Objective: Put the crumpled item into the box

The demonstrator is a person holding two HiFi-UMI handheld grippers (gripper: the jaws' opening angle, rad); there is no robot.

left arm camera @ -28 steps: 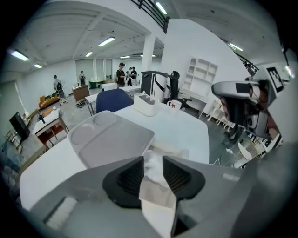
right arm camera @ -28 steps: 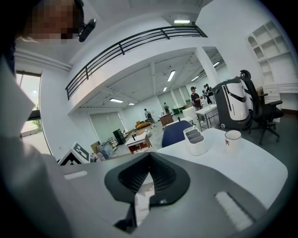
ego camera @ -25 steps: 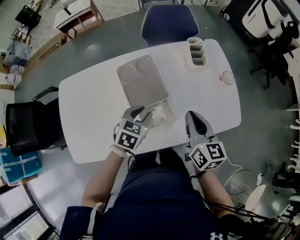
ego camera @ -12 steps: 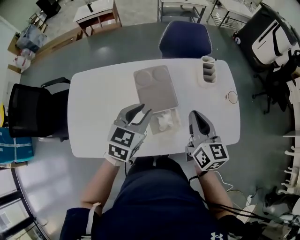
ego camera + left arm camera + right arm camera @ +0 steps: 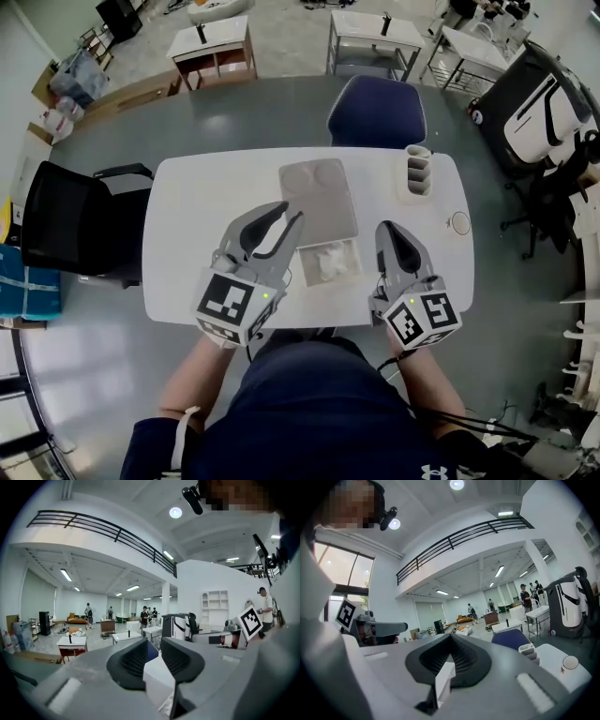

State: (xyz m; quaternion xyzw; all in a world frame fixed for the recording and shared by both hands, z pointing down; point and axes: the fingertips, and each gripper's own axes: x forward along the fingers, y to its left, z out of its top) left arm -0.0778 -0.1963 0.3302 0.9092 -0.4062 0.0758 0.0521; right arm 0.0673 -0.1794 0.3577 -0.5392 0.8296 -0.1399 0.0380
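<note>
The crumpled white item (image 5: 328, 262) lies inside the small open box (image 5: 302, 267) at the table's near middle. The box's grey lid (image 5: 319, 197) lies flat behind it. My left gripper (image 5: 291, 214) is raised above the table just left of the box. Its jaws are closing, with a gap still between them and nothing in it; the left gripper view (image 5: 153, 644) shows only white table through that gap. My right gripper (image 5: 387, 228) hovers to the right of the box, shut and empty, its pads meeting in the right gripper view (image 5: 451, 638).
A white divided holder (image 5: 417, 171) stands at the table's far right, with a small round disc (image 5: 459, 222) near the right edge. A blue chair (image 5: 377, 111) is behind the table and a black chair (image 5: 70, 225) at its left. Bare table (image 5: 187, 244) lies left of the box.
My left gripper has drawn back and up from the box, its jaws narrowing. The crumpled item stays in the box. The right gripper has hardly moved.
</note>
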